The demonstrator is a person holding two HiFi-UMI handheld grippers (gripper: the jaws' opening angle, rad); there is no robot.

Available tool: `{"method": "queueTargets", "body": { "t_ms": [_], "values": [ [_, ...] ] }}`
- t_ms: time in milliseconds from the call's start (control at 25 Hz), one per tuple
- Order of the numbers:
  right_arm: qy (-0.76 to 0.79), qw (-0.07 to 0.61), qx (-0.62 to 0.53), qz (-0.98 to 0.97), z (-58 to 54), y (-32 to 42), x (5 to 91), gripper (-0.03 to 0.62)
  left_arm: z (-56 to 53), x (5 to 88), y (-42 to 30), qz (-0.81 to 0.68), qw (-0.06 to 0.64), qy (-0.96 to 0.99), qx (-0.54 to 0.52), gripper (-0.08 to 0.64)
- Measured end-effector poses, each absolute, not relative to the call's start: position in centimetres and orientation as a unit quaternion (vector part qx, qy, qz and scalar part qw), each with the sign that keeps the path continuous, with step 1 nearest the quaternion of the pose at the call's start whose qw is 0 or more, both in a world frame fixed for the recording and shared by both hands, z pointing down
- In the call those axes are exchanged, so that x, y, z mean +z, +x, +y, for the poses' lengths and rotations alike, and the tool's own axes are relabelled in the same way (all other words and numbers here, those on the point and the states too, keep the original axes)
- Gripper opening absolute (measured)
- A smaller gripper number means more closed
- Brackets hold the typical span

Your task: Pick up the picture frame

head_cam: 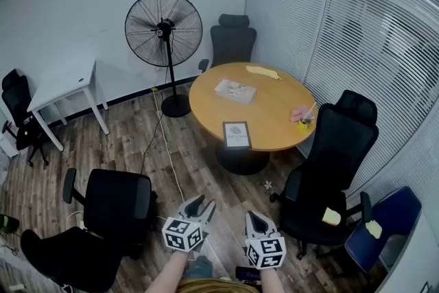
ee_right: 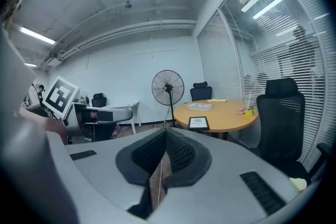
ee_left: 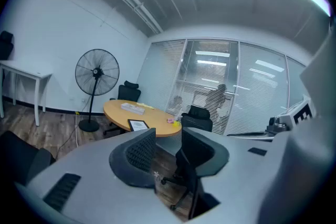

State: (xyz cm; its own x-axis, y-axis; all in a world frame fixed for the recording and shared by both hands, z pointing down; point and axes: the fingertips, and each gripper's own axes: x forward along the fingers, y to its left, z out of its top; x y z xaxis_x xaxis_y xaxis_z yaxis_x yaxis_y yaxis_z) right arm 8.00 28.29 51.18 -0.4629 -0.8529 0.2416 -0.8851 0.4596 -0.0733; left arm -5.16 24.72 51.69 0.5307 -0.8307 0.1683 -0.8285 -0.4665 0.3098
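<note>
The left gripper hangs low with its jaws parted and nothing between them, well apart from the table. At that round wooden table's near edge sits the picture frame, seemingly propped upright and facing this way. It is probably light and stiff, its front likely glazed, slick and breakable, so the side rails look the safest place to pinch. It has a thin dark border around a white sheet bearing a small grey motif. The right gripper has its jaws pressed together, empty
</note>
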Motion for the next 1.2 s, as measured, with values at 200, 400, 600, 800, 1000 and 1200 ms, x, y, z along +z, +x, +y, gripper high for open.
{"method": "queueTargets", "body": {
  "t_ms": [200,400,600,800,1000,1200],
  "values": [
    [0.515,0.086,0.093,-0.848,28.4,8.5,51.1,0.012,24.6,51.4,-4.8,-0.476,0.19,0.859,-0.005,0.167],
    [0.517,0.078,0.093,-0.847,28.5,9.2,50.6,0.012,24.7,50.4,-4.2,-0.478,0.182,0.859,-0.008,0.161],
    [0.517,0.07,0.117,-0.845,27.3,9.8,51.6,0.012,24.2,50.9,-4.3,-0.484,0.185,0.855,0.002,0.164],
    [0.521,0.075,0.129,-0.84,24.2,9.7,52.9,0.012,20.7,52.3,-5.0,-0.486,0.205,0.849,0.004,0.167],
    [0.524,0.096,0.142,-0.834,18.6,9.9,55.6,0.012,14.4,54.9,-4.5,-0.479,0.234,0.846,0.002,0.17],
    [0.546,0.103,0.137,-0.82,9.3,11.1,55.3,0.012,4.6,55.1,-3.3,-0.458,0.242,0.855,0.008,0.171]
  ]
}}
